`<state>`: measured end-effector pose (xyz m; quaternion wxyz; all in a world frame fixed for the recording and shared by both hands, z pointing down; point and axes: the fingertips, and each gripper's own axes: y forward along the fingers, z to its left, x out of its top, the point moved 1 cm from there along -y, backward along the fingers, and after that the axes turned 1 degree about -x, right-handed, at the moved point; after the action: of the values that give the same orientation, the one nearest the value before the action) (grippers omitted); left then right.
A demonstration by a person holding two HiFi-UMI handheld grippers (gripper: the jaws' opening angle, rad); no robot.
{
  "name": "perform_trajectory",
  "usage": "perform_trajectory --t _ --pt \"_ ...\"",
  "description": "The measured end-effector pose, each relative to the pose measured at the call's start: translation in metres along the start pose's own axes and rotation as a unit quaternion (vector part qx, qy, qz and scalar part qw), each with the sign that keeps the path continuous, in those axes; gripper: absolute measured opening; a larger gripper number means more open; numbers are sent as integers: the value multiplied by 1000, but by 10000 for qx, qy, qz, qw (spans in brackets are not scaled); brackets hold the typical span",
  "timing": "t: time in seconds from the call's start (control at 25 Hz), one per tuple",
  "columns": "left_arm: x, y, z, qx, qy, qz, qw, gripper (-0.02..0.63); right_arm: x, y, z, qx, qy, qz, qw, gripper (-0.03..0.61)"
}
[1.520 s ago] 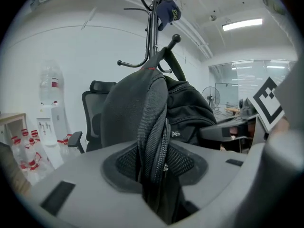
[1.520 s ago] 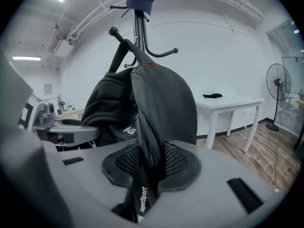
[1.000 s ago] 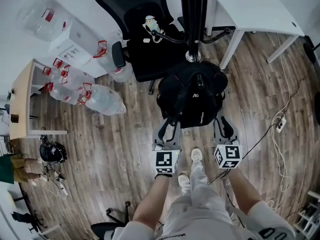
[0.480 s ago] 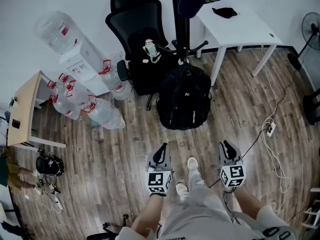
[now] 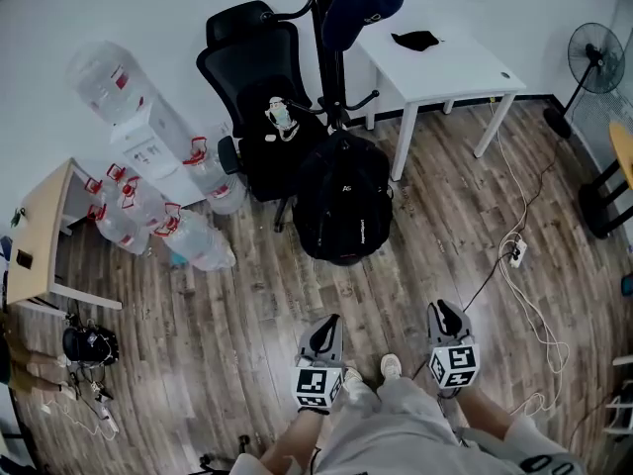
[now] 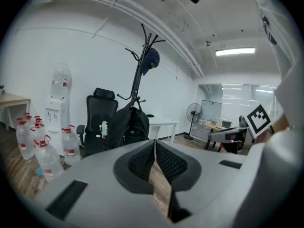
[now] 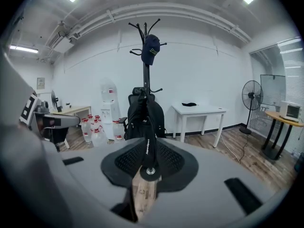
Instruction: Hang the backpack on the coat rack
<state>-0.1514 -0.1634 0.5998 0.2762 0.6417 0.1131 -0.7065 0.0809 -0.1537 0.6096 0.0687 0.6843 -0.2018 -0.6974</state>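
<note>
The black backpack (image 5: 341, 201) hangs against the pole of the black coat rack (image 5: 331, 57), just above the floor; it also shows in the left gripper view as backpack (image 6: 133, 127) and in the right gripper view as backpack (image 7: 145, 118). Both grippers are well back from it, near the person's feet. My left gripper (image 5: 321, 336) is shut and its jaws have just closed with nothing between them (image 6: 155, 146). My right gripper (image 5: 445, 320) also stands shut (image 7: 145, 144); a short black tab with a rivet shows at its seam, and I cannot tell what it is.
A dark cap (image 5: 361, 3) hangs high on the rack. A black office chair (image 5: 252, 77) stands left of the rack and a white table (image 5: 445, 62) right of it. Water bottles (image 5: 193, 240) lie at the left. A cable and power strip (image 5: 514, 255) trail across the floor at the right, near a fan (image 5: 593, 52).
Both grippers have drawn back from the backpack toward the person. The left gripper let go of the strap and closed. The backpack stays hanging on the rack.
</note>
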Motion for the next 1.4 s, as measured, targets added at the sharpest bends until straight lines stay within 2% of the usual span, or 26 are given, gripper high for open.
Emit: perform_trajectory --t 0.16,0.36,0.64,0.8,0.92,1.2,1.4 --pt "30 -2 -21 -94 48 -331 9994 17 7 -12 -11 5 46 -116 9999 80" --pt "66 -19 -46 -35 157 -770 9969 17 11 -22 -16 208 83 -297 9993 80" --pt "101 -58 -96 415 278 -968 9940 17 39 -68 -28 758 370 -701 9940 72" --pt "97 -76 -127 790 481 -798 9925 9 55 -113 -33 1201 472 -963 9870 63" --pt "90 -88 -148 1001 506 -762 9908 9 53 -144 -40 1434 467 -991 9836 54" --pt "74 -109 -190 1106 488 -688 9903 9 22 -190 -55 1719 556 -777 9805 37" --pt "70 -118 -200 1044 489 -571 9917 9 20 -207 -48 1861 560 -771 9779 35"
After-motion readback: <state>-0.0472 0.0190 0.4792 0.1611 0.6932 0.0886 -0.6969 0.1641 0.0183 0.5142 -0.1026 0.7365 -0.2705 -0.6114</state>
